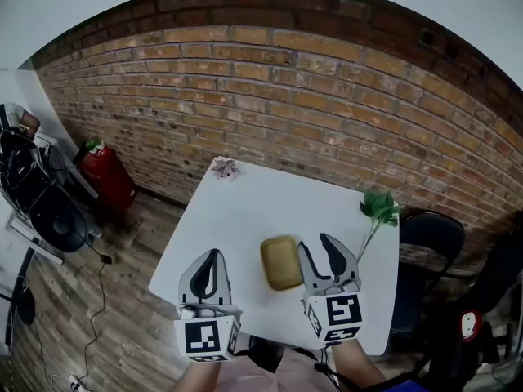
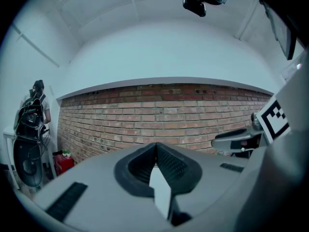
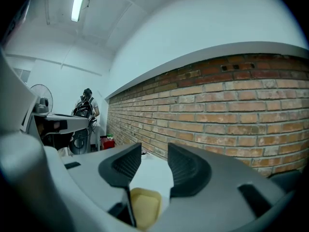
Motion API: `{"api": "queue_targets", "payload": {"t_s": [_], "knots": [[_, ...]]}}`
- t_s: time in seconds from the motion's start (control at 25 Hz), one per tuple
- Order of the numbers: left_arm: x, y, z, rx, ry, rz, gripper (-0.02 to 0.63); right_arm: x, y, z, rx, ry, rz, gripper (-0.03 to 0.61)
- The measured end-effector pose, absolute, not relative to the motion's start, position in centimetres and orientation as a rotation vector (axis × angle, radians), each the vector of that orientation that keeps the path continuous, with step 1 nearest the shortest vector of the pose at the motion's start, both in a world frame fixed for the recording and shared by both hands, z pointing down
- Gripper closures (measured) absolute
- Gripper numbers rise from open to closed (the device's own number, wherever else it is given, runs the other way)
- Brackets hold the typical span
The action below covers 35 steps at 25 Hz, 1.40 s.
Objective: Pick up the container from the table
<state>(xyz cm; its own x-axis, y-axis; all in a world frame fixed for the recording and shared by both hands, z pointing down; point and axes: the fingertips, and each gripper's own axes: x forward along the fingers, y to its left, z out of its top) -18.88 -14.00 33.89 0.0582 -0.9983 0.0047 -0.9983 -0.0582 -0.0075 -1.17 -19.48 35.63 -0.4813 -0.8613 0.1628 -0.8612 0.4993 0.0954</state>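
Closing your right gripper (image 1: 316,245) from where you held it would probably have caught only air or clipped one rim of the container (image 1: 281,261). The yellow tub lay just beside that gripper's left jaw, not between the two. A glancing nip there could have skidded it across the smooth white table (image 1: 245,211) towards your left gripper (image 1: 214,253), or tipped it on edge. Coming down too steeply risked driving the jaw tips into the tabletop.

Your right gripper (image 3: 154,151) stood moderately open, its ribbed pads parted with nothing gripped and nothing touching them. In its own view the container (image 3: 145,203) showed low in the gap, nearer the left jaw, resting on the table (image 3: 157,170). Your left gripper (image 2: 155,146) had its jaws pressed together tip to tip, holding nothing, and sat on the far side of the container from the right one.

Beyond the right gripper, a green sprig (image 1: 380,207) lay near the table's right edge. A small pinkish flower (image 1: 225,168) sat at the far corner, with the brick wall (image 1: 327,104) behind.
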Motion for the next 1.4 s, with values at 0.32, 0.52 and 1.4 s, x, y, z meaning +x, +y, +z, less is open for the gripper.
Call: {"api": "queue_targets", "payload": {"t_s": [0.32, 0.52, 1.4], "knots": [[-19.5, -16.5, 35.3, -2.347, 2.140, -0.047, 0.604, -1.4, -21.4, 37.2, 1.501, -2.496, 0.041, 0.405], [-18.7, -17.6, 36.9, -2.392, 2.144, -0.097, 0.604, -1.1, -22.4, 39.6, 1.470, -2.464, 0.116, 0.408], [-17.7, -20.9, 47.8, -2.485, 2.321, -0.329, 0.604, 0.4, -23.5, 55.9, 1.238, -2.251, 0.475, 0.428]]}}
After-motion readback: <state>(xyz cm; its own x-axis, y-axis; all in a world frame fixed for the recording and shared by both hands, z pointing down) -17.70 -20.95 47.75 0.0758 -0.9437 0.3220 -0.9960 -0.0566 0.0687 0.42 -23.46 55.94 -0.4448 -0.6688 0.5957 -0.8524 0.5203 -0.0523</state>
